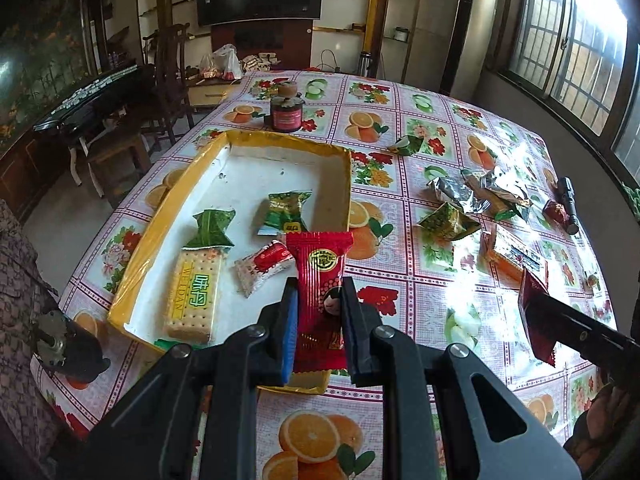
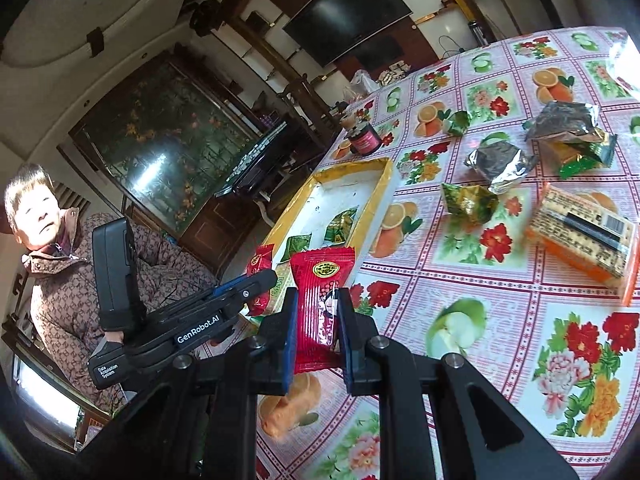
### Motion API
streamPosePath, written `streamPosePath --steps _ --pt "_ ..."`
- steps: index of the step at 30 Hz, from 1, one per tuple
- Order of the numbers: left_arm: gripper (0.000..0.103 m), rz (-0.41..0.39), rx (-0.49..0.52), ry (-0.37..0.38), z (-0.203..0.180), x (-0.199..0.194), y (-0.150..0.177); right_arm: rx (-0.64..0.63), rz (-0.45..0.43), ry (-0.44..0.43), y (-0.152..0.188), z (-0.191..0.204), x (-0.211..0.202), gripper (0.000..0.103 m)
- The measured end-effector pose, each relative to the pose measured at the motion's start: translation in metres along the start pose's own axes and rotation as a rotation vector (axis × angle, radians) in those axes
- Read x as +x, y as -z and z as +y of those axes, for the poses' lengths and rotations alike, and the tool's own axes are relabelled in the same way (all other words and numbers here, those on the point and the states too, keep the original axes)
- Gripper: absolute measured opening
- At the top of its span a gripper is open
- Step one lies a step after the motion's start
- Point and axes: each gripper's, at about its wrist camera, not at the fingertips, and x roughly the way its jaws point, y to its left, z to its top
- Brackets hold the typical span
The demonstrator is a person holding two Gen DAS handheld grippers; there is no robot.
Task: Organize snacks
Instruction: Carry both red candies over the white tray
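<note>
My left gripper (image 1: 319,300) is shut on a red snack packet (image 1: 324,256), held upright over the near right corner of a yellow-rimmed white tray (image 1: 148,236). In the tray lie two green packets (image 1: 286,208), a cracker pack (image 1: 194,292) and a red-and-white packet (image 1: 264,264). My right gripper (image 2: 318,296) is shut on a like red packet (image 2: 322,268) above the table near the tray (image 2: 380,188). In the right wrist view the left gripper (image 2: 268,280) shows beside it with its own red packet (image 2: 258,266). Loose on the flowered tablecloth are silver packets (image 2: 500,160), a green-gold packet (image 2: 470,200) and an orange cracker pack (image 2: 580,236).
A dark red jar (image 1: 286,114) stands beyond the tray. A black flashlight (image 1: 570,204) lies near the table's right edge. A person in a patterned jacket (image 2: 60,280) sits at the table's left side. Chairs and a low table stand beyond the far left edge.
</note>
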Motion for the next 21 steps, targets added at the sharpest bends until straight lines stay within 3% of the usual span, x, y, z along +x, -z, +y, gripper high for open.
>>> streamPosePath --steps 21 --pt "0.021 -0.006 -0.053 -0.031 0.041 0.007 -0.002 -0.049 0.061 0.011 -0.004 0.026 0.049 0.016"
